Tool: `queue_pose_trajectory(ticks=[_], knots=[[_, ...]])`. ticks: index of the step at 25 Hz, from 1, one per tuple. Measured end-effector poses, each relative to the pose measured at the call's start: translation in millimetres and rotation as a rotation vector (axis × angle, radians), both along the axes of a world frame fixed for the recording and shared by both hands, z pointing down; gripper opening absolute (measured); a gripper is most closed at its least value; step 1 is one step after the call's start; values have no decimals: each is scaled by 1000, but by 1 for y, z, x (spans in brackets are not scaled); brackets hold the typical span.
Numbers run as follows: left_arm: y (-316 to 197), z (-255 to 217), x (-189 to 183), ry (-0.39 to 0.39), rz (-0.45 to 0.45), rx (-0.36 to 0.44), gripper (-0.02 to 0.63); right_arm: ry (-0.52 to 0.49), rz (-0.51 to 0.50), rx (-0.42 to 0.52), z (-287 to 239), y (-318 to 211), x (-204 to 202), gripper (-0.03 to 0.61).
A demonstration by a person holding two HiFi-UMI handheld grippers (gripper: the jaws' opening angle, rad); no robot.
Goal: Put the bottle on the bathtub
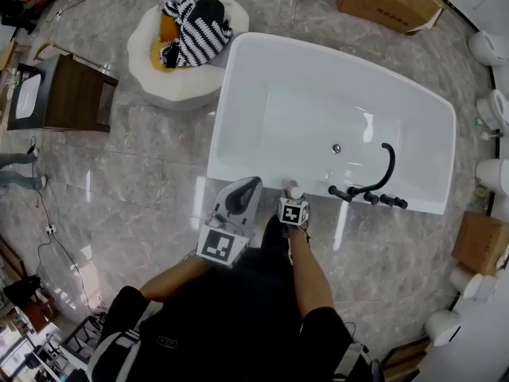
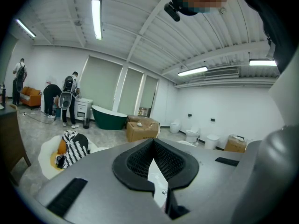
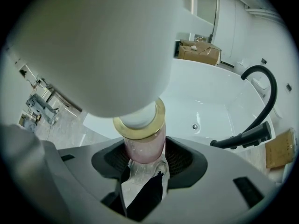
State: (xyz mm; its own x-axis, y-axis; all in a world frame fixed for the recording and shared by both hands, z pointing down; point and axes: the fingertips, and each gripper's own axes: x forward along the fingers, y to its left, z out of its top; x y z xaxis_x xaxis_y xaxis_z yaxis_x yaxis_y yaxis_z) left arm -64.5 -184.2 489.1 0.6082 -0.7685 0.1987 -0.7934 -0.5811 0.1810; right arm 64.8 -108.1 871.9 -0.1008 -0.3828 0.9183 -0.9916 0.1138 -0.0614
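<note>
Our right gripper [image 3: 142,164] pinches the pale pink plastic bottle [image 3: 143,143] with gold collar and white cap at the near rim of the white oval bathtub [image 3: 210,90], left of the curved black faucet [image 3: 264,101]; our left gripper [image 2: 155,169], jaws pressed together, holds nothing

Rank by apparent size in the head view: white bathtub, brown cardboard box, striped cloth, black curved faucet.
1. White bathtub
2. Brown cardboard box and striped cloth, too alike to rank
3. Black curved faucet

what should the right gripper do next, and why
Probably lower the right gripper until the bottle rests on the bathtub rim beside the black faucet. Its jaws are clamped on the pink bottle right at that rim, but contact can't be confirmed.
</note>
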Motion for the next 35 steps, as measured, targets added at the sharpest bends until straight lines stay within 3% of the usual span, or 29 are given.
queue_pose_trajectory(ticks=[4,13,22,27,35], knots=[[4,-2,4,10,5,2,15,-3,22,-57,5,16,3,218],[13,-6,10,26,24,9,15,-64,40,-87,-17,31,6,219],[17,-16,13,-3,51,36,15,-168,54,29,-104,22,18,218],[17,-27,17,34,36,47,15,-228,16,165,-171,12,12,211],[23,-49,25,39,37,88,15,-249,100,517,-295,-20,24,112]])
